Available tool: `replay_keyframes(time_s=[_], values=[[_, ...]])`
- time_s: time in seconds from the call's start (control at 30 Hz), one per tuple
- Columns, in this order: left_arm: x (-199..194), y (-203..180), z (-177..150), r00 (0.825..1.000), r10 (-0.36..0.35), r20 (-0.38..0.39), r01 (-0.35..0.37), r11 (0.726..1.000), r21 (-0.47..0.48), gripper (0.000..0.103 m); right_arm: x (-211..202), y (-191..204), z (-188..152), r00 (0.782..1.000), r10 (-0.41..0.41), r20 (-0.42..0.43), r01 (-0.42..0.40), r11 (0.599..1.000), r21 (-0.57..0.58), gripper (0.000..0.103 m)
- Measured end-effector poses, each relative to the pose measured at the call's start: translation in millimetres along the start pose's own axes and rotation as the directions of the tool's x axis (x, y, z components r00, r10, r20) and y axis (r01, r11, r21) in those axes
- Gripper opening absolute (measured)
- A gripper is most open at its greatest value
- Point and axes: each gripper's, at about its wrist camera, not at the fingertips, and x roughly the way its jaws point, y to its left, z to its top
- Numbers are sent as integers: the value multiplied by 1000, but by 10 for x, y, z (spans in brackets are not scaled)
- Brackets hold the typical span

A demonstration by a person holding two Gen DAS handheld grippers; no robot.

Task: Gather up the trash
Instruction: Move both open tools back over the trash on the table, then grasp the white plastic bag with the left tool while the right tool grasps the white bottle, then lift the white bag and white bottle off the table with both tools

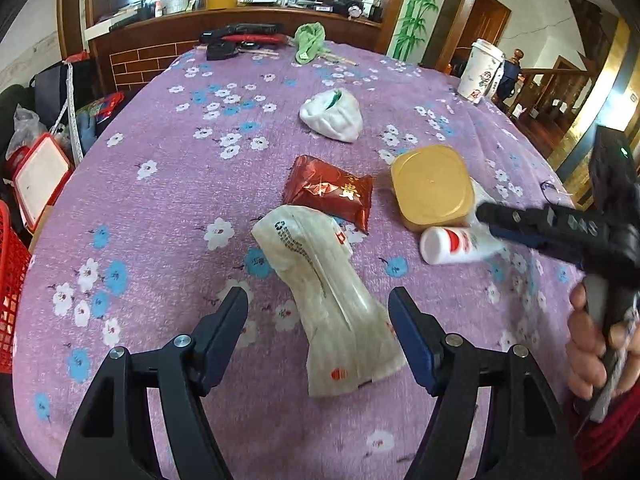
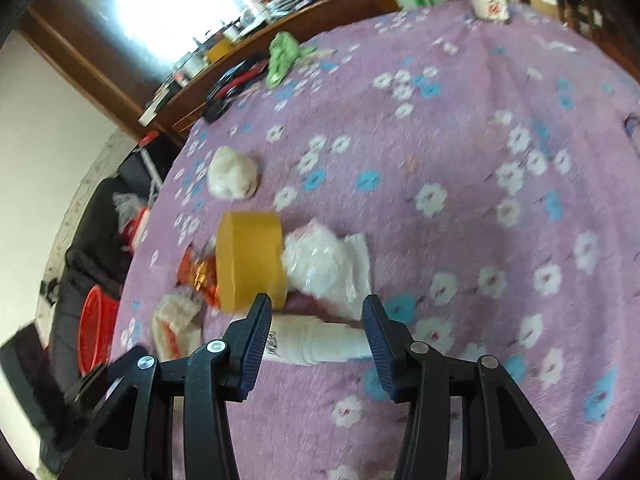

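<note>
A purple floral tablecloth (image 1: 168,200) covers a table in a wood-trimmed room, a cluttered counter (image 1: 240,4) behind and a red basket (image 1: 10,292) at the left edge. The left gripper (image 1: 318,312) hangs released, fingers either side of a crumpled white plastic bag (image 1: 328,300) whose long axis runs away from the camera. The right gripper (image 2: 316,320) is spread open around a white bottle (image 2: 316,344) lying on its side, crosswise between the fingers, just beside a yellow lidded container (image 2: 250,256) and a red snack packet (image 1: 328,190)
</note>
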Motion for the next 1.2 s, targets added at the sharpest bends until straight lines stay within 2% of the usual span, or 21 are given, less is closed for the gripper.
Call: replay_keyframes(time_s=[0.1,0.17,0.23,0.33,0.4,0.53,0.57,0.63,0.73,0.77,1.03,1.2], values=[[76,19,12,1000,19,-9,-19,1000,8,71,-23,115,-180,996,68,-50,-69,997,-28,53],[101,37,17,1000,10,-13,-10,1000,8,71,-33,246,-316,994,78,-76,-83,994,-74,53],[113,40,22,1000,10,-11,-10,1000,12,71,-29,385,-401,996,45,-75,-55,988,-143,53],[176,36,31,1000,9,-19,-8,1000,22,72,17,550,-465,998,-50,-42,39,970,-238,53],[218,40,41,1000,1,-29,0,1000,18,72,60,591,-474,995,-94,-26,84,961,-262,53],[285,76,52,1000,-6,-30,6,1000,17,71,119,663,-464,992,-128,-5,122,954,-273,52],[285,73,51,1000,0,-26,1,1000,20,69,136,690,-467,991,-136,-1,131,952,-277,50],[270,72,46,1000,-4,-18,5,1000,29,51,173,730,-465,988,-155,5,150,946,-287,48],[227,74,28,1000,-7,-14,7,999,44,37,220,741,-477,984,-180,4,174,944,-282,37],[208,76,17,1000,-1,-9,2,999,50,36,229,740,-483,984,-179,0,172,946,-275,33],[21,149,-152,999,36,18,-37,995,96,31,97,784,-660,986,-161,43,167,955,-247,32],[-87,209,-230,998,39,42,-42,995,90,29,-24,861,-792,987,-144,77,159,957,-243,32]])
